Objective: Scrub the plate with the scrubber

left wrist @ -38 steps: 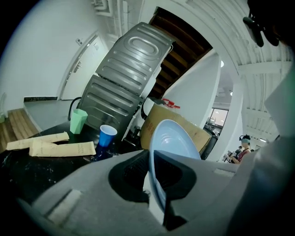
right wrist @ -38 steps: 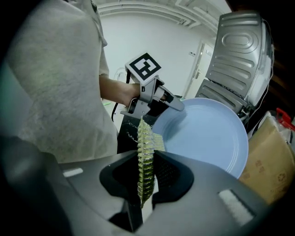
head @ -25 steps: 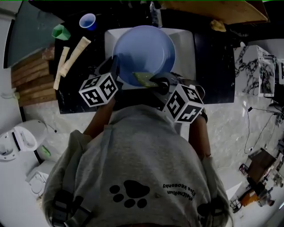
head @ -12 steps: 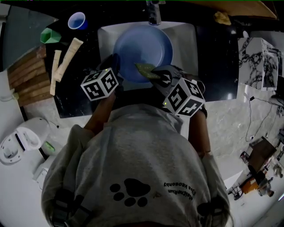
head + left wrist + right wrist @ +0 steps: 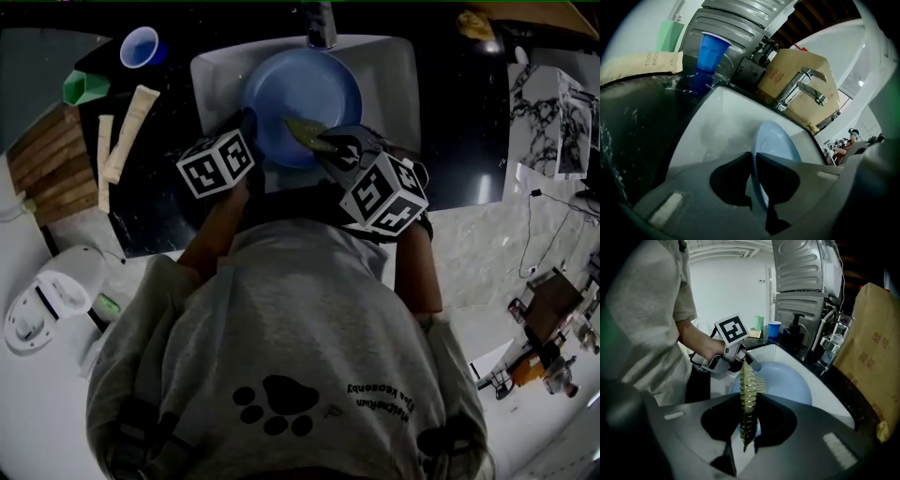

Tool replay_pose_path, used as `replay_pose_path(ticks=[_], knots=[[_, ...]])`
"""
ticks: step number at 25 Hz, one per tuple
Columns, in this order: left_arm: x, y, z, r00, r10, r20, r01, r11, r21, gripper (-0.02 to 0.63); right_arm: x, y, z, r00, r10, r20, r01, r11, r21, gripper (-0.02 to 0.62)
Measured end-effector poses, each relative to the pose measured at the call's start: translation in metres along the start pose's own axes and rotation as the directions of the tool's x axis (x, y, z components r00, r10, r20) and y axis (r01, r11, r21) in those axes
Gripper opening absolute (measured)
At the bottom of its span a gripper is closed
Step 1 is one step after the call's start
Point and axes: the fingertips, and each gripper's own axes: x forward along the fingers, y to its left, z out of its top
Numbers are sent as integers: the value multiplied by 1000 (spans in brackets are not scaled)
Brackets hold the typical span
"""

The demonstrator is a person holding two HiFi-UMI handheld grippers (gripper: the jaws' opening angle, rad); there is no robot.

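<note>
Left gripper view: left gripper jaws narrow, clamped on the blue plate rim, plate tilted inside the white sink. Right gripper pinches the scrubber (green-yellow, held edgewise) over the plate's face; contact undetermined.

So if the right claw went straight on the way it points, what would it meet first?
Most likely the blue plate in the sink: the scrubber clamped in the right claw leads onto it. The left claw, on the rim, sits close to that line.
</note>
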Motion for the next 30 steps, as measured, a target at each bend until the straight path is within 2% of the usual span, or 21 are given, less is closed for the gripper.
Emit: replay_pose_path(ticks=[10, 16, 19, 22, 25, 28, 30], knots=[[25, 17, -11, 999, 23, -48, -25, 998, -60, 31, 11, -9, -13, 1000, 0, -18, 1, 999, 52, 72], [33, 18, -19, 997, 4, -80, -11, 995, -97, 44, 15, -7, -15, 999, 1, -34, 0, 999, 52, 72], [32, 18, -19, 996, 23, -84, -26, 999, -35, 55, 14, -7, -15, 999, -2, -32, 3, 999, 53, 72], [32, 14, -18, 996, 45, -76, -41, 998, 43, 123, 12, -7, -15, 999, -6, -32, 8, 999, 53, 72], [30, 12, -19, 994, 74, -75, -66, 992, 103, 130, 10, -6, -14, 999, -13, -31, 14, 999, 51, 72], [28, 9, -20, 993, 86, -80, -76, 989, 130, 198, 7, -5, -13, 999, -29, -29, 31, 998, 53, 72], [25, 9, -18, 993, 98, -71, -87, 985, 147, 210, 4, -6, -13, 998, -49, -30, 51, 997, 56, 72]])
